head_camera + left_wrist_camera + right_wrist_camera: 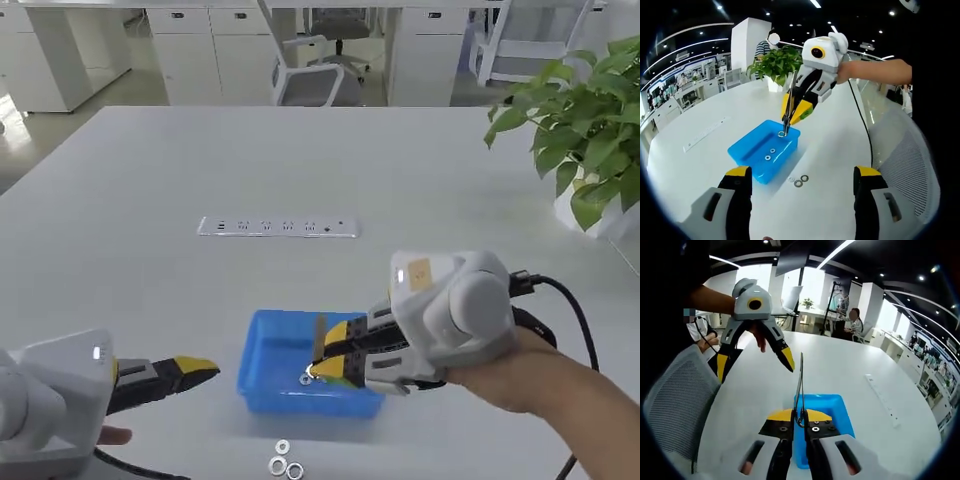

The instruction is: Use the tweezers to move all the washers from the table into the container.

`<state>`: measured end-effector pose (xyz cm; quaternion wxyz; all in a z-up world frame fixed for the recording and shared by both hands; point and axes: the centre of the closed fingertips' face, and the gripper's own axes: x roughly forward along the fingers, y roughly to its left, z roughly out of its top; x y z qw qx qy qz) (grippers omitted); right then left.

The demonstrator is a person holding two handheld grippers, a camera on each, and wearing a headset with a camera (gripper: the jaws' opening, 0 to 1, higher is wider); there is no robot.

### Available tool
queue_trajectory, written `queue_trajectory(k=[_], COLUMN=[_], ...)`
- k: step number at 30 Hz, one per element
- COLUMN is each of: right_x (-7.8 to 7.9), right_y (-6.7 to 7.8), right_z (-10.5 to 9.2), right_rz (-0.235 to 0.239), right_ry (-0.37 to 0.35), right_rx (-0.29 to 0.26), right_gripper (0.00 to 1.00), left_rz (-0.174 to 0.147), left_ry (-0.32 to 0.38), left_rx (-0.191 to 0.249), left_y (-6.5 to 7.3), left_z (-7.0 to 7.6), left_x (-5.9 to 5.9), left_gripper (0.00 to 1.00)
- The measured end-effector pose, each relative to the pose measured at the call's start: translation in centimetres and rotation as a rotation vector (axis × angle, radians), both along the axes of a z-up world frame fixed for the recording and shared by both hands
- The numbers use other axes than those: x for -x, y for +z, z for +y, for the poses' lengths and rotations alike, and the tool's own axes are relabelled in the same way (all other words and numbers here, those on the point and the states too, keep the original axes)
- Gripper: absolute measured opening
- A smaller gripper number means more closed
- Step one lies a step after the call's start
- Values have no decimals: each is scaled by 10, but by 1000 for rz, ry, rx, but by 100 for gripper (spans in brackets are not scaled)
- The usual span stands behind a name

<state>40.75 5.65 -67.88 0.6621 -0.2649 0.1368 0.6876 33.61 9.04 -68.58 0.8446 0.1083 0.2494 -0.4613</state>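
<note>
Small silver metal washer [781, 134] pinched over the blue plastic container [262, 350].
The right gripper [799, 416] is pressed together on slim metal tweezers [800, 382], whose tips grip the washer above the container. 2 washers [768, 158] lie inside it; 3 washers [798, 183] rest on the white table [300, 170] just near of it. The left gripper [803, 172], left of the container, is spread wide.

tray half covered

the right gripper [325, 362] and its tweezers [800, 376] hang over the right side of the blue tray [265, 360]; its left half lies open from above. the left gripper [205, 370] sits near the left wall. a power strip [277, 227] and a plant [585, 130] stand farther off.
</note>
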Motion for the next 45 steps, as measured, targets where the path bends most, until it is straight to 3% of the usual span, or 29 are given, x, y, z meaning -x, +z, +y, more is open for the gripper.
queue_trajectory(k=[11,25,35,45], right_x=[-16,-32,-41,-44], right_y=[-10,-28,-47,-61], right_z=[2,10,13,16], right_rz=[-1,2,15,33], right_ry=[-1,21,35,50], right_rx=[9,27,49,64], right_gripper=[8,8,8,8], left_rz=[10,29,3,-11], left_ry=[33,66,86,67], left_rx=[18,40,52,52], left_y=[1,-1,3,6], left_z=[7,14,18,11], left_x=[-5,-10,-26,-46], left_gripper=[99,99,98,95])
